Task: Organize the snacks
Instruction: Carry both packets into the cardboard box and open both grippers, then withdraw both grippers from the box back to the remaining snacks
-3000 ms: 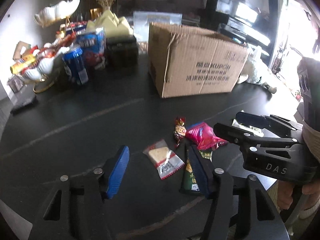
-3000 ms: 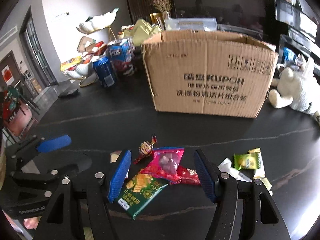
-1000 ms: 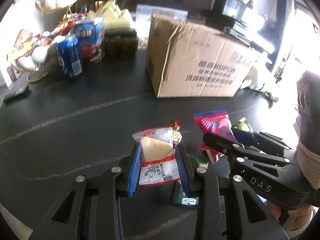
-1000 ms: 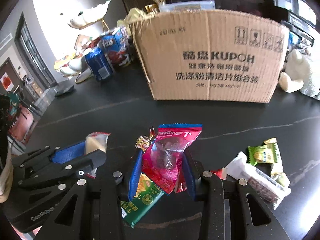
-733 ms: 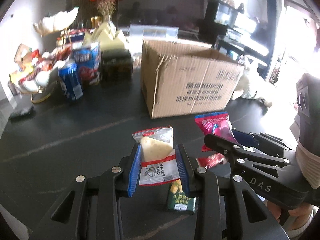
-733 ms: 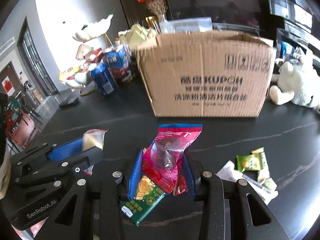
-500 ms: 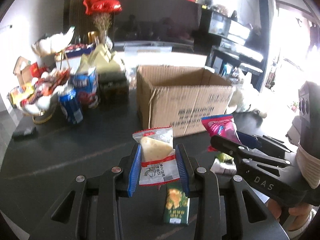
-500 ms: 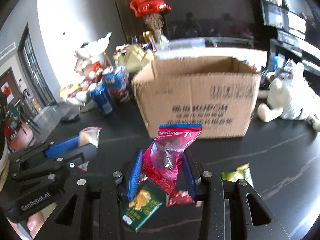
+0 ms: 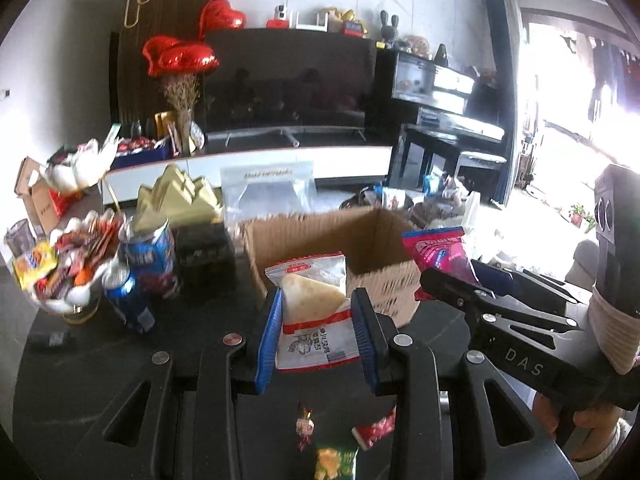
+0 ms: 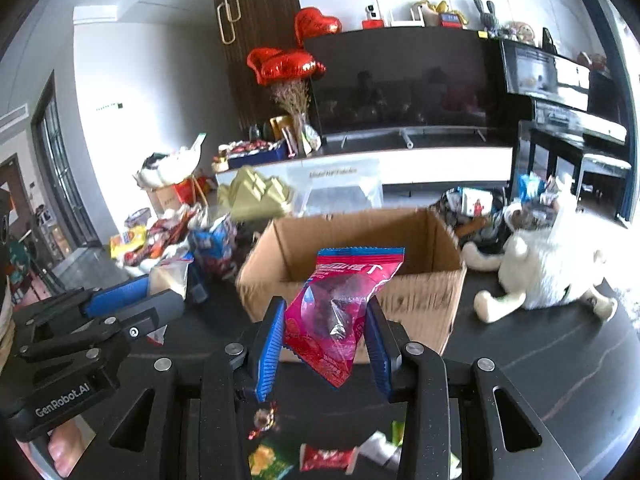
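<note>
My left gripper [image 9: 316, 312] is shut on a clear packet with a pale wedge-shaped pastry [image 9: 312, 304], held in the air before the open cardboard box [image 9: 372, 240]. My right gripper [image 10: 324, 320] is shut on a pink snack bag [image 10: 340, 304], also raised in front of the box [image 10: 416, 292]. Each gripper shows in the other's view: the right one [image 9: 452, 272] with its pink bag at right, the left one [image 10: 160, 284] at left. Loose snacks lie on the dark table below: a green packet [image 9: 334, 460], a red packet [image 10: 326, 458], a small wrapped candy [image 9: 305, 428].
Blue cans and a snack carton [image 9: 140, 264] and a shell-shaped dish of sweets [image 9: 60, 268] stand left of the box. A white plush toy [image 10: 548, 264] lies to its right. A clear plastic container [image 9: 268, 188] stands behind it.
Both grippers closed on their packets on the table, then lifted them up. They now sit higher, level with the box's open top, with the remaining snacks far below.
</note>
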`<state>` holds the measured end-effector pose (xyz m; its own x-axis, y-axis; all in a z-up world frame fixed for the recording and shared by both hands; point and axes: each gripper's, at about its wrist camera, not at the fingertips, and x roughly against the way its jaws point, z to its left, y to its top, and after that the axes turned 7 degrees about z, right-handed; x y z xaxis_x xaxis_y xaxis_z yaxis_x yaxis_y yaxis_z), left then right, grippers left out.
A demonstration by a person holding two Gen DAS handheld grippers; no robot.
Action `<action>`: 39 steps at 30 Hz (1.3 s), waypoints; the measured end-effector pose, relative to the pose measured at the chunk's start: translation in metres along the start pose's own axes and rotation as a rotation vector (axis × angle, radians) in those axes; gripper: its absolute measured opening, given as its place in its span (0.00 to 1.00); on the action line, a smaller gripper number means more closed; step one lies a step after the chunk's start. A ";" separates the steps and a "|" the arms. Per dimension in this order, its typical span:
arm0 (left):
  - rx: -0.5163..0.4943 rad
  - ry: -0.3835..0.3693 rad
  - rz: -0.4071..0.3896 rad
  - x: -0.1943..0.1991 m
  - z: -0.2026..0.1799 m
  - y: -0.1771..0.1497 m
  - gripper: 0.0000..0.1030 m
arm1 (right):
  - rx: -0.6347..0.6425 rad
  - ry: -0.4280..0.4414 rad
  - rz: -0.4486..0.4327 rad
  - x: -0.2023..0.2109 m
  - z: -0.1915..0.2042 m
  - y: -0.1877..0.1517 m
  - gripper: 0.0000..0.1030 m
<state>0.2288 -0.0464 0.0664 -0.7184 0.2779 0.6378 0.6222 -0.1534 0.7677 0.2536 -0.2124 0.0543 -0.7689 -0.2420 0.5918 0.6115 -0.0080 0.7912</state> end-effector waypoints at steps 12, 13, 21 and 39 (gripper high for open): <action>-0.035 -0.015 -0.002 -0.028 -0.004 0.045 0.34 | 0.024 -0.016 -0.016 -0.015 -0.016 0.038 0.39; -0.038 -0.021 0.005 -0.034 -0.004 0.048 0.34 | 0.024 -0.014 -0.014 -0.017 -0.017 0.040 0.39; -0.041 -0.035 0.059 -0.079 -0.001 0.067 0.34 | 0.017 -0.023 0.019 -0.052 -0.036 0.057 0.39; -0.026 0.035 0.059 -0.098 0.009 0.073 0.63 | -0.026 -0.119 0.021 -0.073 -0.055 0.060 0.63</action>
<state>0.3475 -0.0762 0.0592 -0.6915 0.2345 0.6833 0.6557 -0.1932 0.7299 0.3561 -0.2485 0.0500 -0.7717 -0.1253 0.6235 0.6311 -0.0298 0.7751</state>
